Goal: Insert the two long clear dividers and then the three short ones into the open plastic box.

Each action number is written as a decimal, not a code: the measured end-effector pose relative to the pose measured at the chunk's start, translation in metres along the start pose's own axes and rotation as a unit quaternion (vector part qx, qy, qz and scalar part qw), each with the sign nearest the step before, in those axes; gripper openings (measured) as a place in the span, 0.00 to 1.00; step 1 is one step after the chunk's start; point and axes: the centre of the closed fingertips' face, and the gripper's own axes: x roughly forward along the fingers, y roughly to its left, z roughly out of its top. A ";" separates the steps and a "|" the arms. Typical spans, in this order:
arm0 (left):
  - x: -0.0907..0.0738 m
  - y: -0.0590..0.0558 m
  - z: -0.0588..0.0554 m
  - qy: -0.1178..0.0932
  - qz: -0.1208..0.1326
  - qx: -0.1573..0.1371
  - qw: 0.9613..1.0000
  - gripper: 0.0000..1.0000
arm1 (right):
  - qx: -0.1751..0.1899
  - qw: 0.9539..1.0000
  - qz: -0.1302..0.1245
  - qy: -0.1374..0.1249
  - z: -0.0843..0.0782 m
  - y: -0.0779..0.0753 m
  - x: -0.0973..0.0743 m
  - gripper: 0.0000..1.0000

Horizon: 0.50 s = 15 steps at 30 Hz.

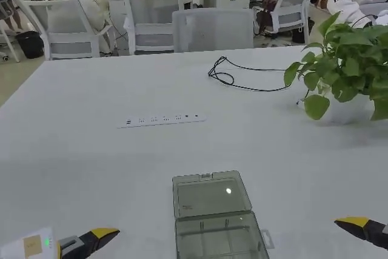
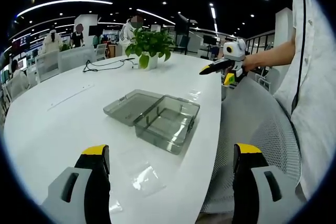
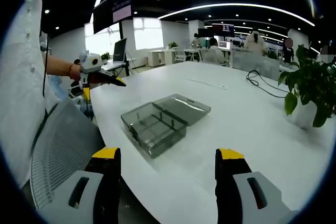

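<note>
Yellow-tipped jaws on both grippers are standing wide apart, gripping nothing. Left gripper (image 2: 170, 153) is hovering at the near edge of the counter (image 1: 91, 168); right gripper (image 3: 169, 154) is hovering off the same edge on the other side. Between the left jaws a clear sheet (image 2: 142, 178) seems to be lying flat, possibly a divider, can't tell. Just past it the plastic box (image 2: 157, 137) is lying open, close to the edge, lid (image 1: 210, 193) folded flat behind. Thin lines are showing inside: slot ribs or seated dividers, can't tell.

Risks I'm seeing:
- A flat clear sheet is offering the jaws no edge, so a push could be sending it off the counter.
- The box looks light, so a binding divider could be dragging it.

Power strip (image 1: 160, 119), cable (image 1: 242, 80) and plant (image 1: 345, 71) are sitting well clear.
</note>
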 end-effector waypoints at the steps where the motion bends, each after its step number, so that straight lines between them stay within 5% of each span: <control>1: 0.000 0.000 0.000 0.001 0.000 0.000 1.000 1.00 | 0.000 1.000 0.001 0.000 0.000 0.000 0.001 0.74; 8: 0.002 0.007 -0.002 0.003 0.005 -0.007 1.000 1.00 | 0.000 1.000 0.002 0.000 0.000 -0.001 0.003 0.74; 15: -0.001 0.025 -0.009 0.012 0.023 -0.023 0.999 0.99 | 0.003 1.000 0.002 -0.002 0.001 -0.004 0.005 0.74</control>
